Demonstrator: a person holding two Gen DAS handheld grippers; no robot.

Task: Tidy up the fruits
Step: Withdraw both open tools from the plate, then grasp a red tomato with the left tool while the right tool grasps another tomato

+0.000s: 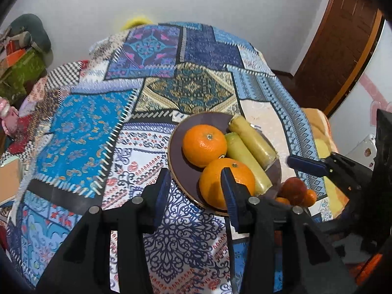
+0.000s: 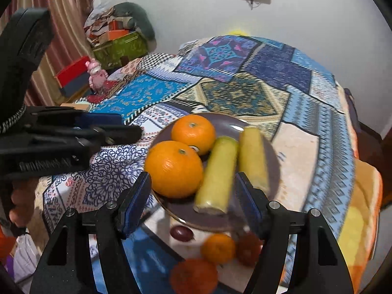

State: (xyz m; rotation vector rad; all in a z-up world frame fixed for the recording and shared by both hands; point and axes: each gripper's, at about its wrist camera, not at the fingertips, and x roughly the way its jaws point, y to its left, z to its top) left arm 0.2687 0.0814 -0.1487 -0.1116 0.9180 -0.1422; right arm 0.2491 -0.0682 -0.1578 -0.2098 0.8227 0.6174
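A dark plate (image 1: pixel 178 164) (image 2: pixel 227 122) on the patchwork tablecloth holds two oranges (image 1: pixel 204 145) (image 2: pixel 174 167) and two yellow-green bananas (image 1: pixel 252 143) (image 2: pixel 218 176). My left gripper (image 1: pixel 196 191) is open and empty, just left of the plate's near rim; it also shows in the right wrist view (image 2: pixel 115 125). My right gripper (image 2: pixel 191 201) is open and empty above the plate's near edge; it also shows in the left wrist view (image 1: pixel 306 165). Small loose fruits lie on the cloth in front of the plate: a small orange (image 2: pixel 218 248), red fruits (image 2: pixel 248 248) (image 1: pixel 292 188) and a dark plum (image 2: pixel 181 233).
The table's right edge drops off over an orange-yellow cloth (image 2: pixel 362 220). Boxes and a pink figurine (image 2: pixel 96 76) stand beyond the table's left side. A wooden door (image 1: pixel 343 39) is at the right. A white wall is behind.
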